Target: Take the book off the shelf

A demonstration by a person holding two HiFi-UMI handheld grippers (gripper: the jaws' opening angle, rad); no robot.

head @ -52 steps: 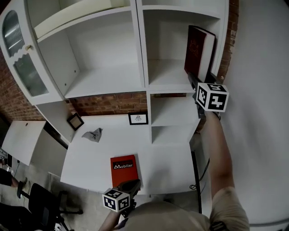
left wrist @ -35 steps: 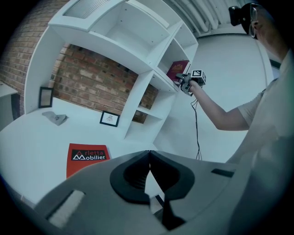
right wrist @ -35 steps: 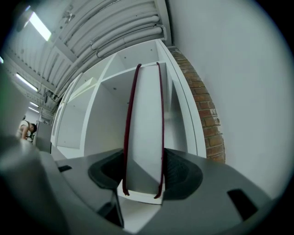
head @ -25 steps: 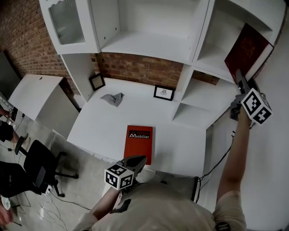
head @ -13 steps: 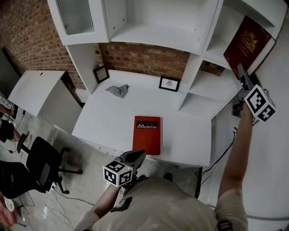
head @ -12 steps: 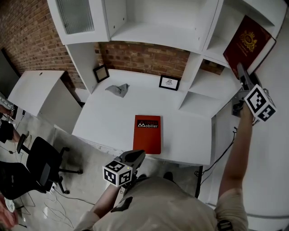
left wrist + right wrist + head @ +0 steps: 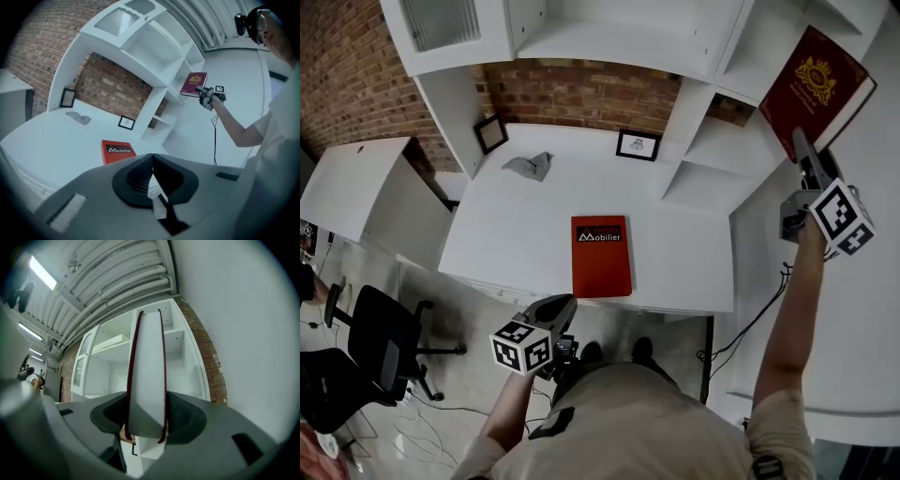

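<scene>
My right hand-held gripper (image 7: pixel 799 142) is clamped on the dark red book (image 7: pixel 814 80) at the far right, by the shelf (image 7: pixel 698 155) - my left hand-held gripper (image 7: pixel 560 304) hangs with jaws together, empty, near the bench (image 7: pixel 516 225) edge.

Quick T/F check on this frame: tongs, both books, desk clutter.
1. The right tongs are clamped on the dark red book. True.
2. The left tongs hold the red book. False: they are shut on nothing, and the red book lies flat on the desk.
3. A crumpled grey cloth lies on the desk. True.
4. The two small picture frames sit on the top shelf. False: both stand at the back of the desk.
</scene>
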